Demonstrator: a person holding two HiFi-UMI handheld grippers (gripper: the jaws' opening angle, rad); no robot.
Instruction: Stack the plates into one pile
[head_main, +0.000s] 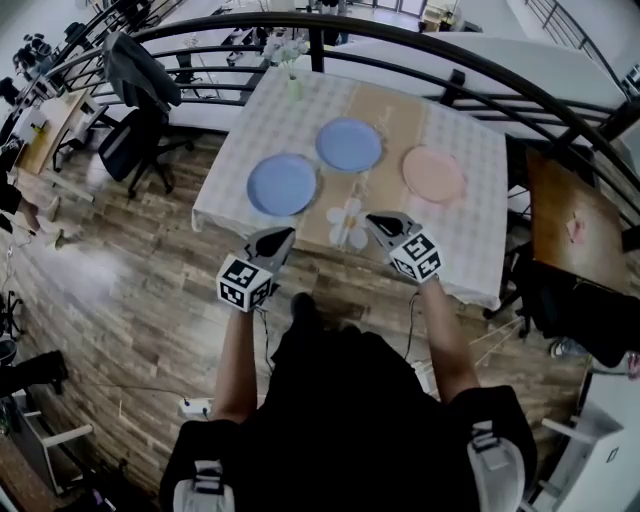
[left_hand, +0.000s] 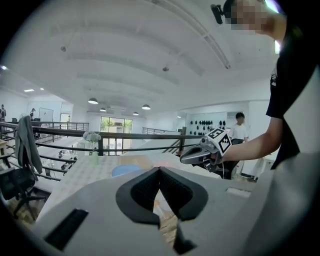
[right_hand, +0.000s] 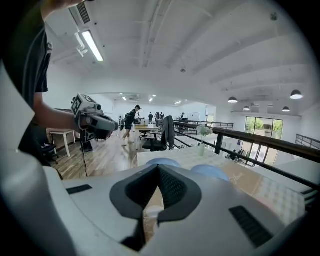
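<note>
Three plates lie apart on the white-clothed table (head_main: 470, 255): a blue plate (head_main: 282, 184) at the left, a second blue plate (head_main: 349, 144) behind it in the middle, and a pink plate (head_main: 434, 173) at the right. Both grippers hover over the table's near edge, short of the plates. My left gripper (head_main: 284, 233) is shut and holds nothing; its jaws meet at the tip (left_hand: 159, 171). My right gripper (head_main: 373, 220) is shut and empty too (right_hand: 158, 170). The right gripper view shows both blue plates (right_hand: 162, 162) (right_hand: 210, 172) just beyond the jaws.
A small vase of flowers (head_main: 293, 75) stands at the table's far left corner, in front of a dark railing (head_main: 400, 40). An office chair with a jacket (head_main: 135, 110) is at the left, and a brown table (head_main: 570, 215) at the right.
</note>
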